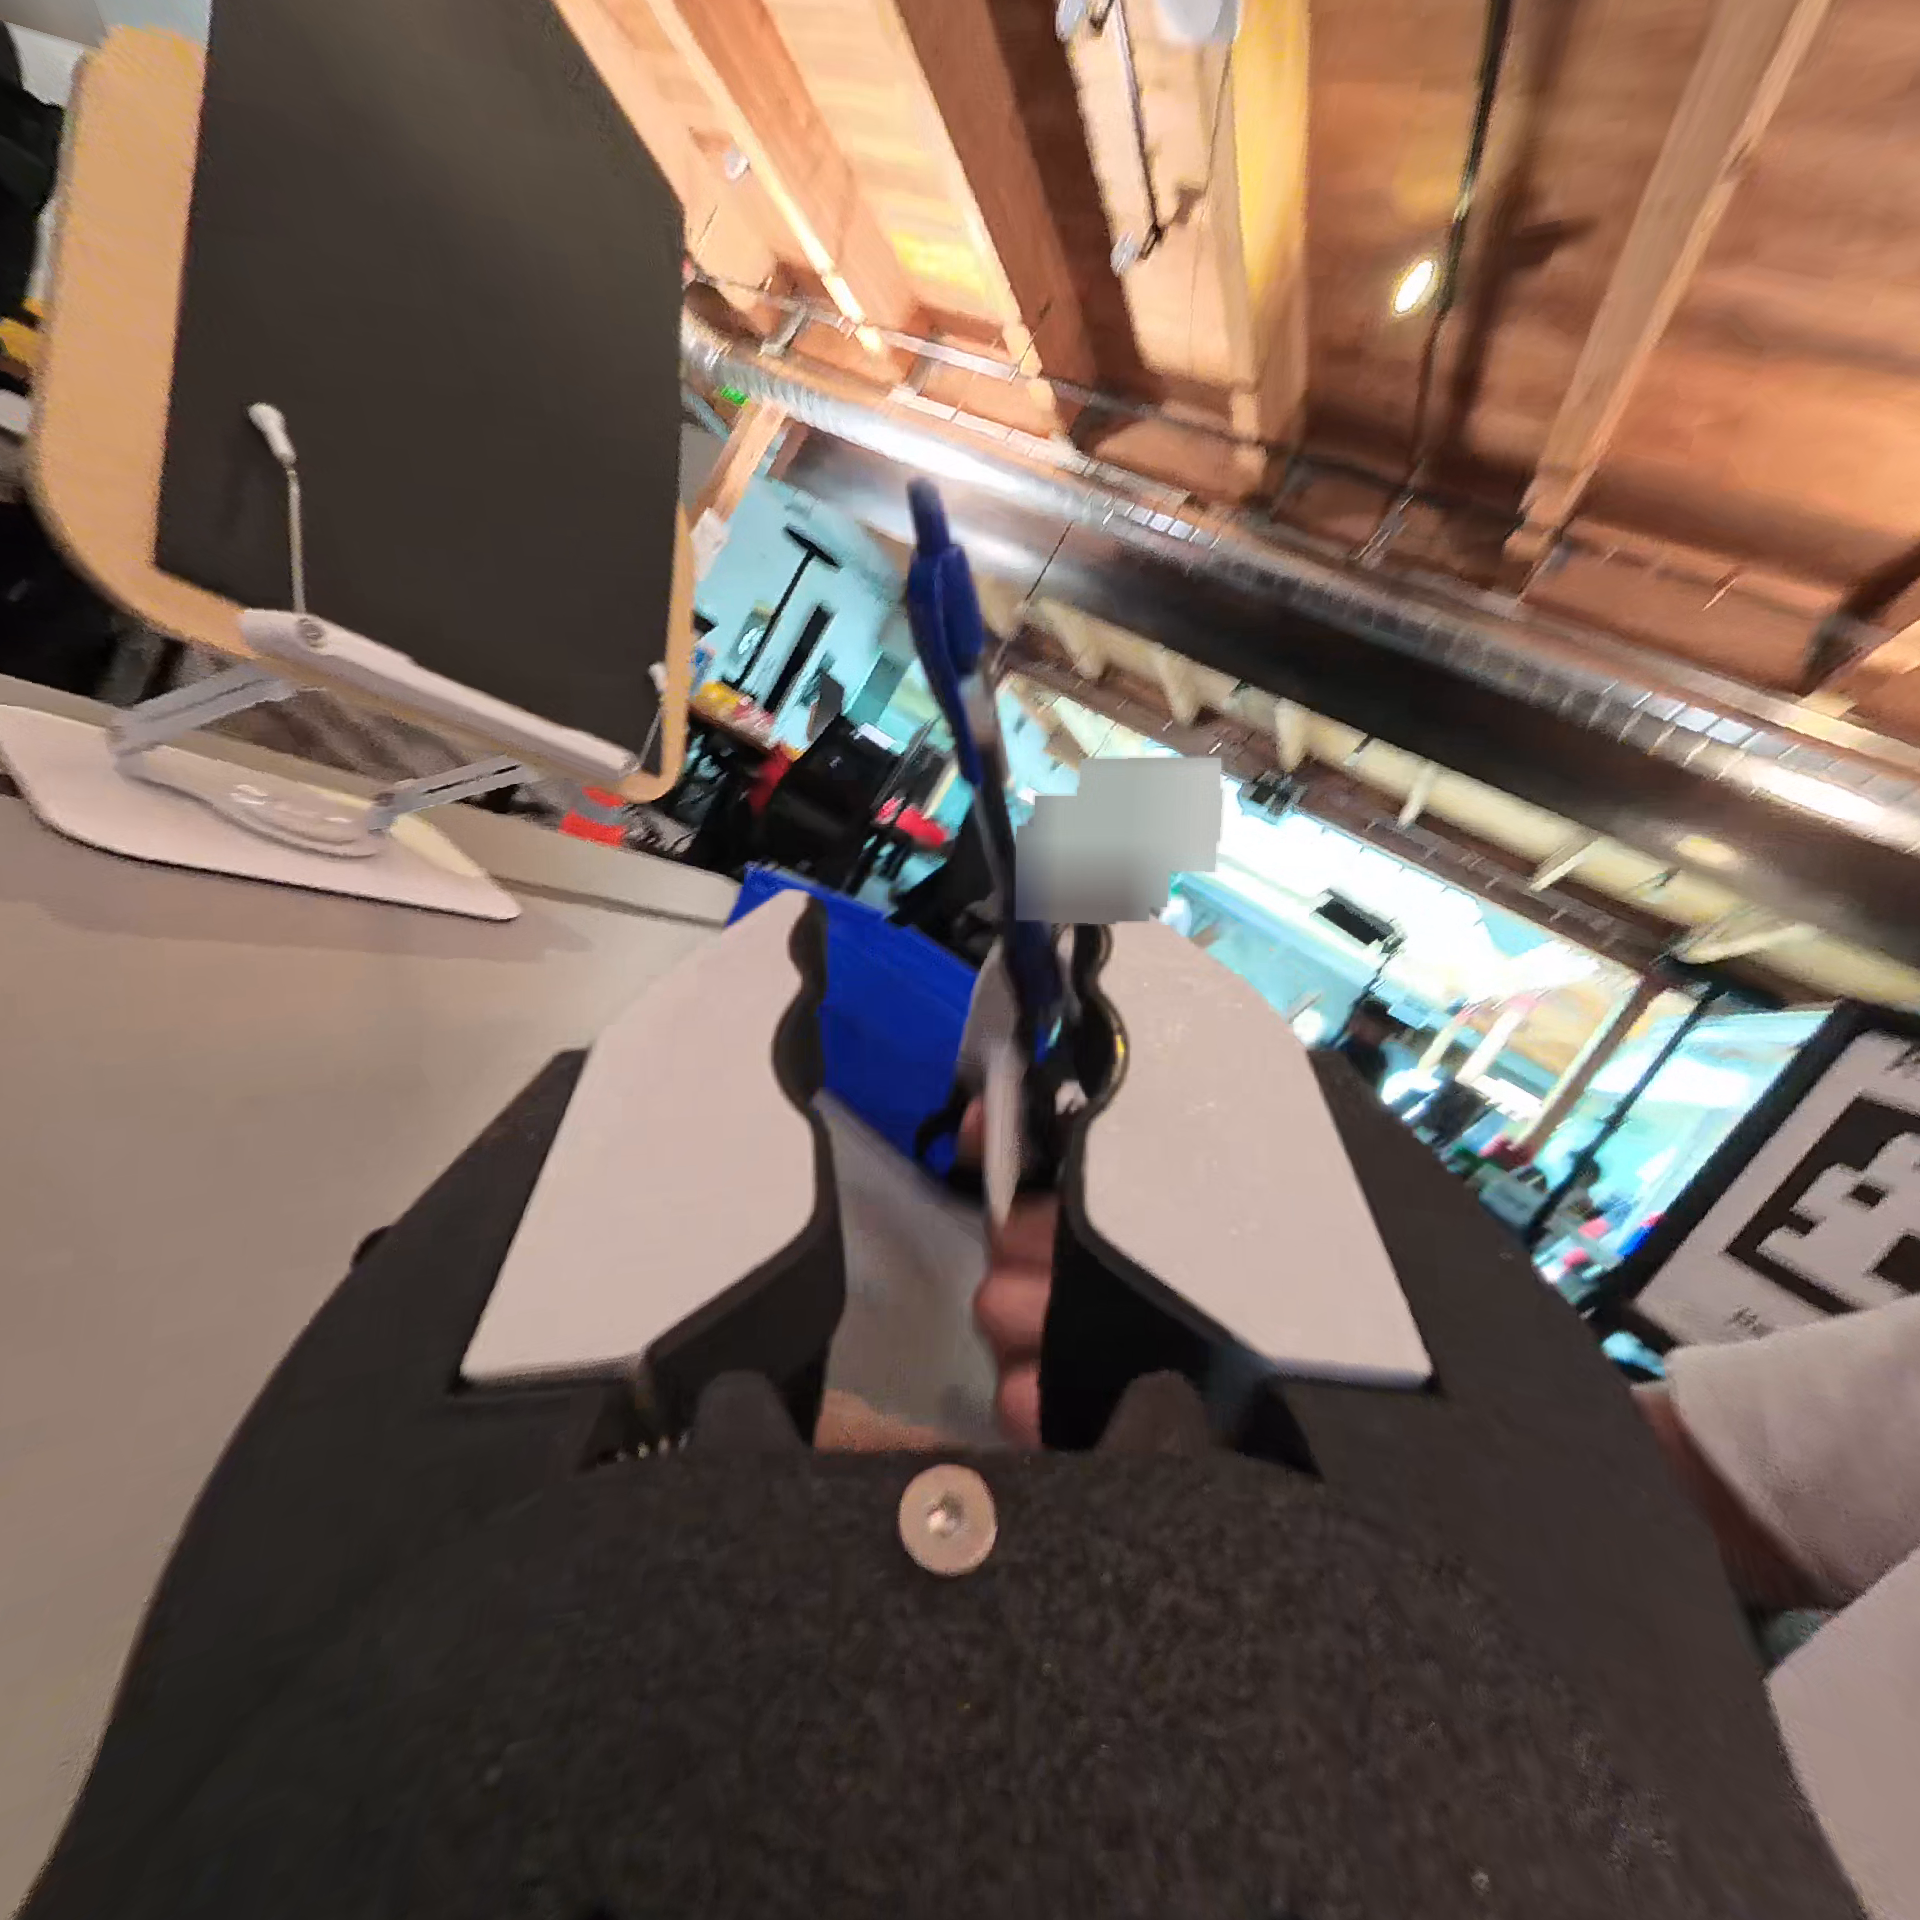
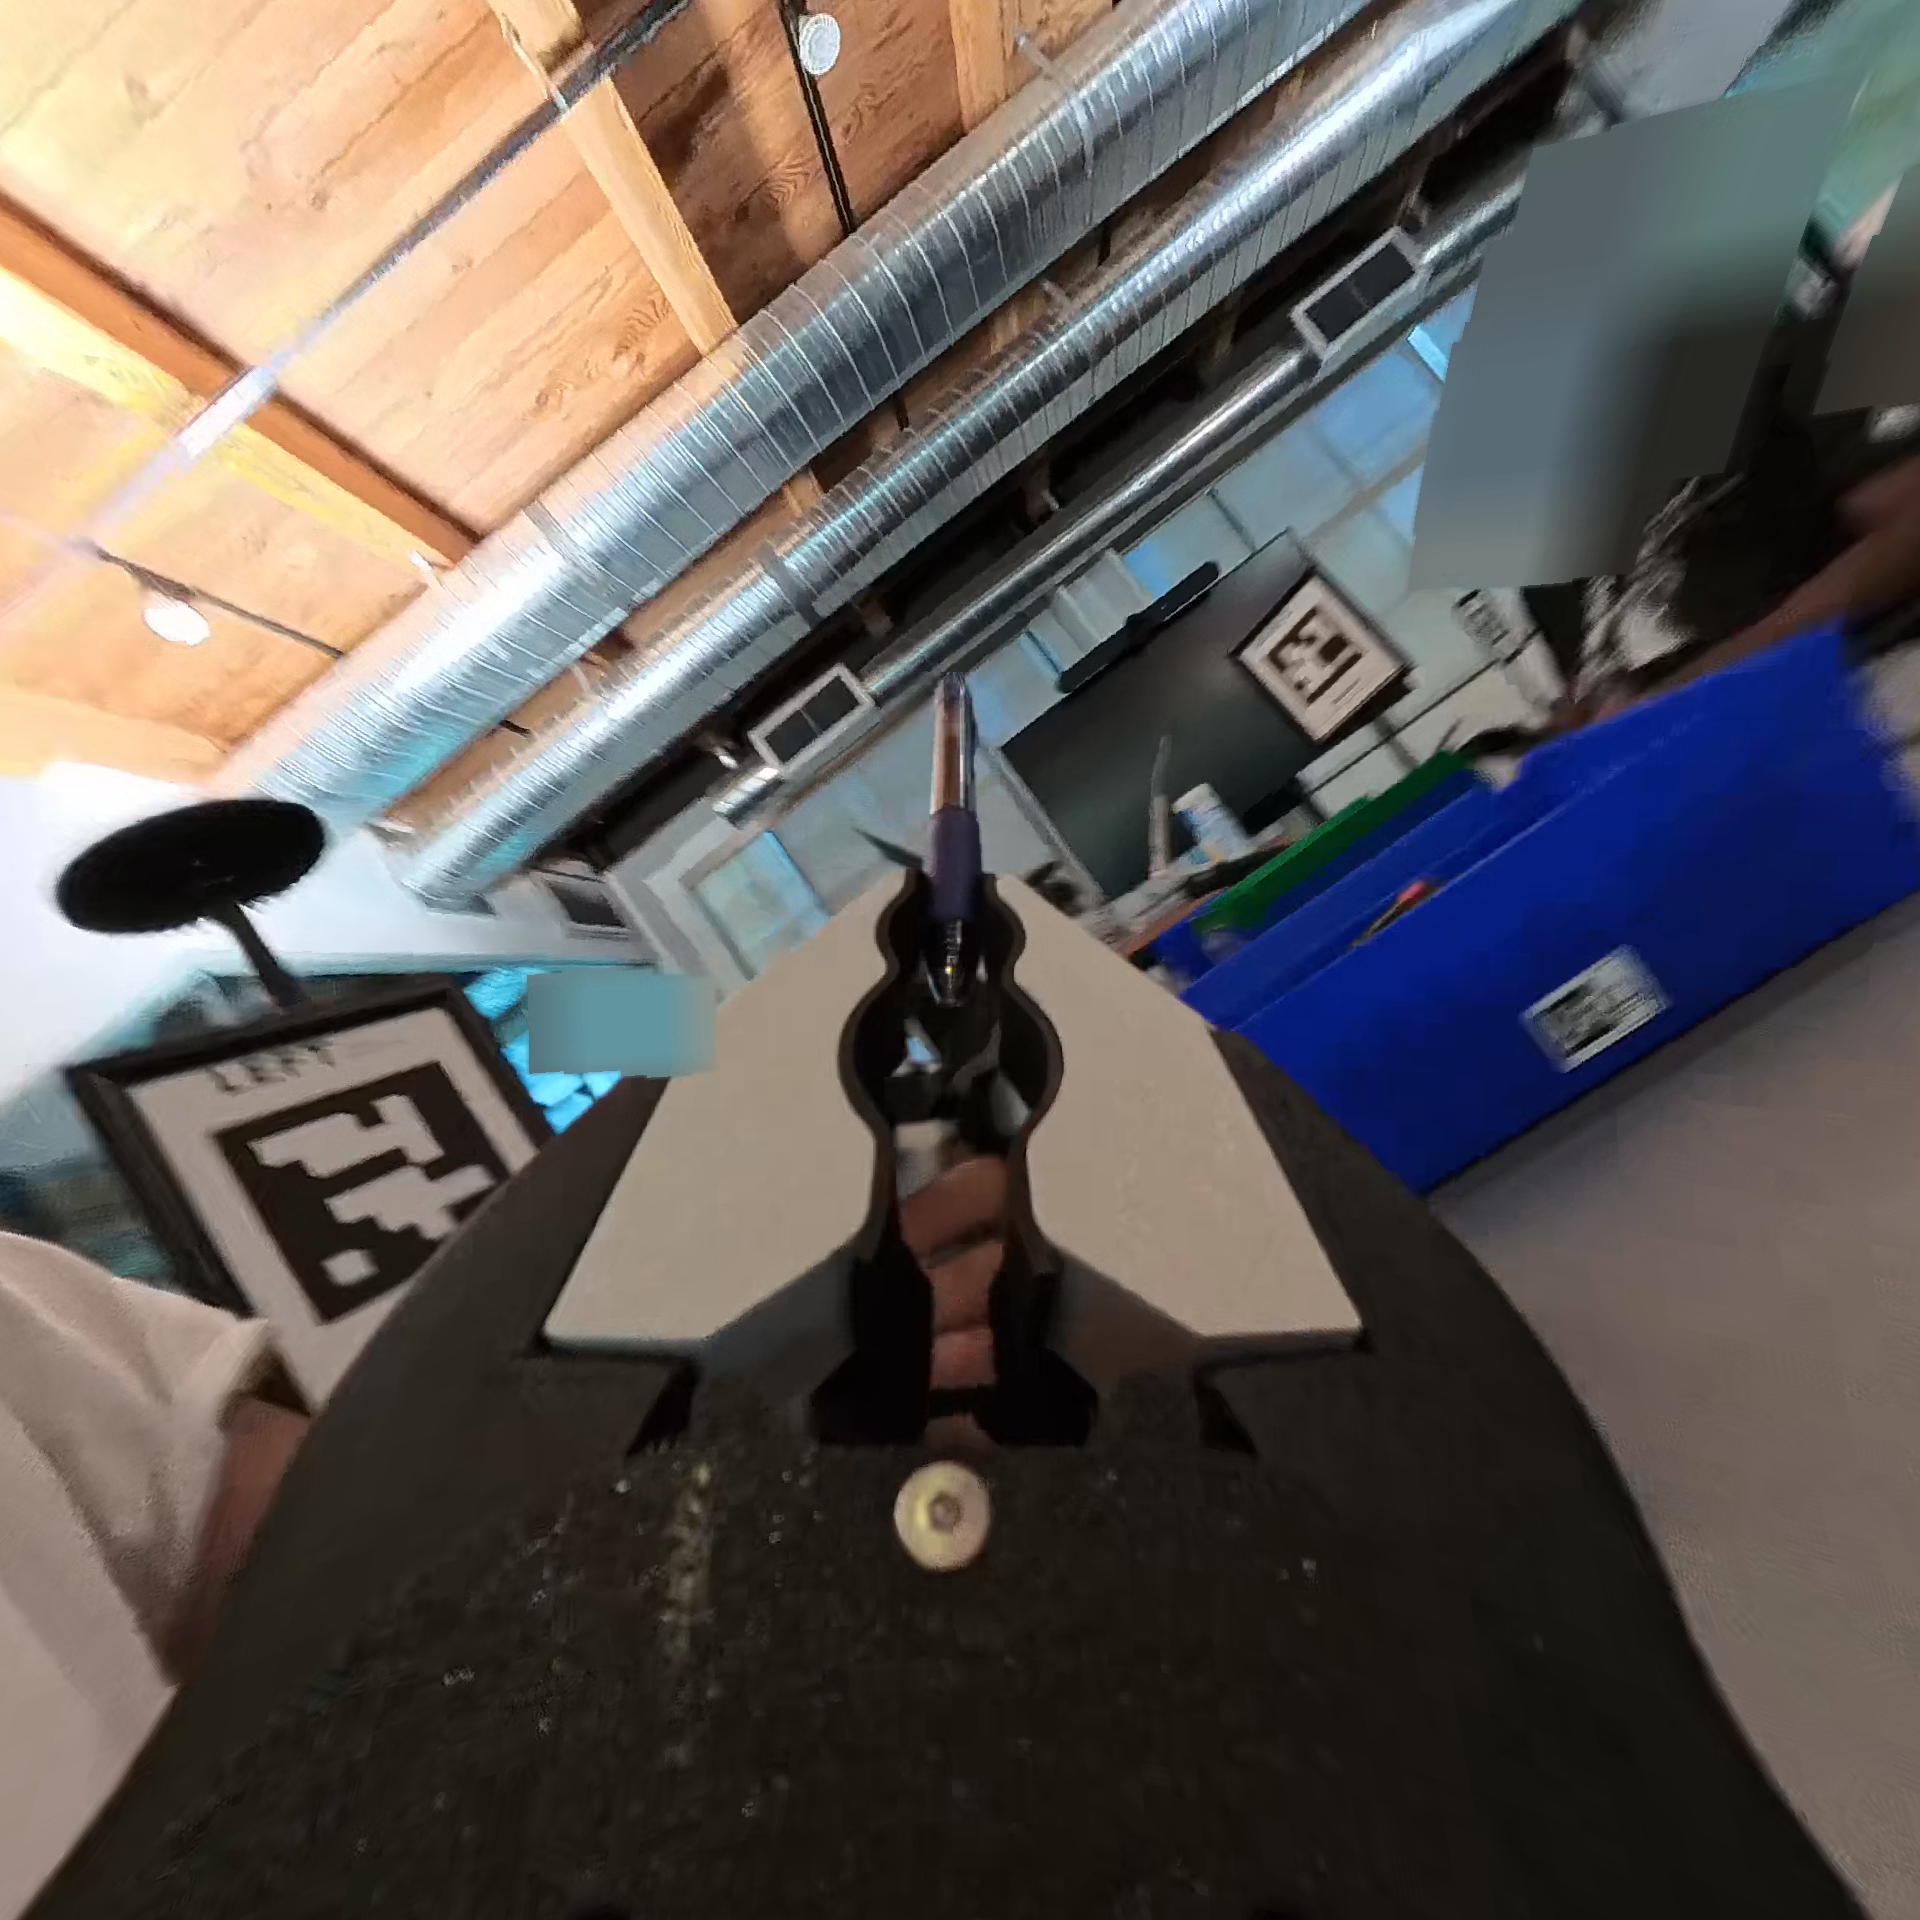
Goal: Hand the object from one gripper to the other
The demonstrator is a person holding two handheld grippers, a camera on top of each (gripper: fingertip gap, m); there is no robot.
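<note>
Overhead runs a wooden plank ceiling [image 2: 343, 260] with ribbed silver ducts [image 2: 748, 416] slanting across it, and below lies a pale grey table [image 1: 208, 1091]. The landmark is the blue bin [image 2: 1558, 987] standing on that table. In the right wrist view the right gripper [image 2: 951, 904] points up just left of the bin, its jaws drawn narrow around a blue pen [image 2: 951, 821]; the pen's dark blue grip sits between the tips and its clear tip end sticks up past them toward the ducts. In the left wrist view the left gripper [image 1: 951, 956] has its jaws spread wide, with the bin showing through the gap. The pen [image 1: 956, 665] rises in front of the bin, close against the inner edge of that view's right-hand finger [image 1: 1184, 1122]; whether it touches that finger cannot be told through the blur. A tilted black panel with a tan edge [image 1: 416, 364] on a white stand is left of the bin in this view.
</note>
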